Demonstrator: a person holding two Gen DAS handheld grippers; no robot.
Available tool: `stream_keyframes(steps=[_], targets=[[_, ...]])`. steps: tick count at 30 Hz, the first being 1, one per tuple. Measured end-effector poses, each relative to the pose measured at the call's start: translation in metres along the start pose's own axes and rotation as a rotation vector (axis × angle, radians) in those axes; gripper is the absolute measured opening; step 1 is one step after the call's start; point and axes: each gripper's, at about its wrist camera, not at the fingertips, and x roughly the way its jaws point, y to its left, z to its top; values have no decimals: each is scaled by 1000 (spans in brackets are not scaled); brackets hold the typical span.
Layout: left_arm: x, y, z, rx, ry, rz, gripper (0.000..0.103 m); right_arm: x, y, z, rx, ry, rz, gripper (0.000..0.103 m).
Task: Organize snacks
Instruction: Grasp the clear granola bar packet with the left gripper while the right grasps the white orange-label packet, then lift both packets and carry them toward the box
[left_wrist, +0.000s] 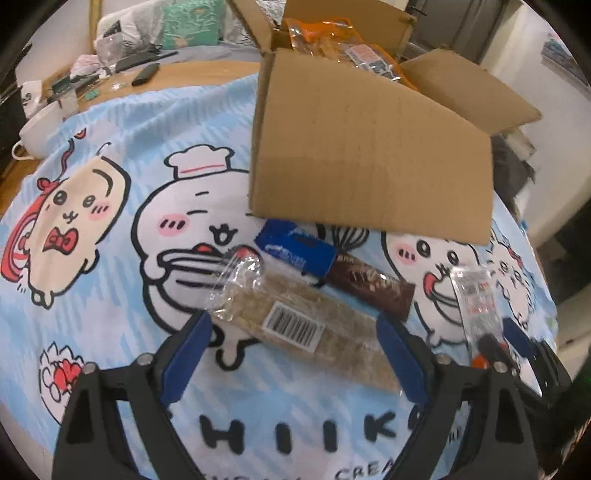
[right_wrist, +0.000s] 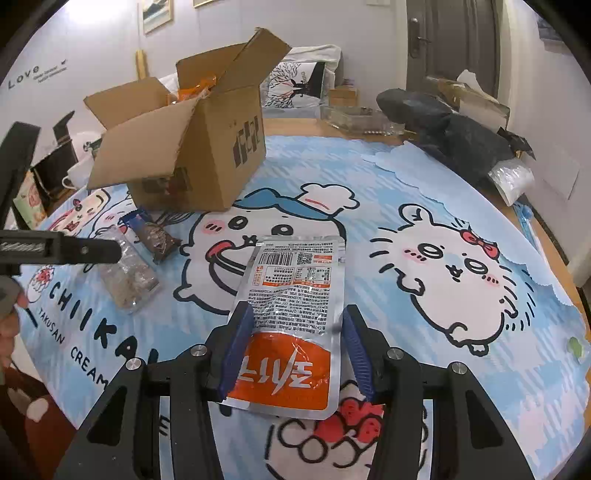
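An open cardboard box with snack bags inside stands on the cartoon tablecloth; it also shows in the right wrist view. My left gripper is open, its blue fingers on either side of a clear-wrapped cereal bar lying on the cloth. A blue packet and a brown bar lie beyond it. My right gripper is open around a silver and orange pouch lying flat on the cloth. The pouch and right gripper appear at the left view's right edge.
Black bags and a glass dish sit at the table's far right. A white mug, a remote and clutter lie at the far left. The left gripper's body reaches in from the left of the right view.
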Motion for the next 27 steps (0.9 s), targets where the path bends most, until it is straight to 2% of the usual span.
stream_keyframes(steps=[4, 8, 10, 12, 17, 20, 23, 27], targets=[[9, -17, -2, 23, -23, 105, 100, 0, -1, -1, -2, -4, 9, 46], [12, -31, -7, 34, -63, 132, 102, -1, -1, -1, -5, -7, 11, 46], [13, -37, -11, 74, -72, 149, 102, -1, -1, -1, -5, -5, 12, 46], [12, -41, -16, 110, -85, 155, 98, -1, -2, -1, -7, -4, 13, 46], [0, -34, -23, 127, -96, 135, 69, -2, -1, -2, -7, -6, 10, 46], [-8, -29, -30, 143, -94, 115, 59, -2, -3, -1, -8, -4, 12, 46], [-16, -24, -40, 173, -89, 89, 53, -2, -4, -1, -11, -1, 16, 46], [-23, -8, -45, 239, -71, 45, 54, -2, -6, -1, -14, 1, 23, 46]])
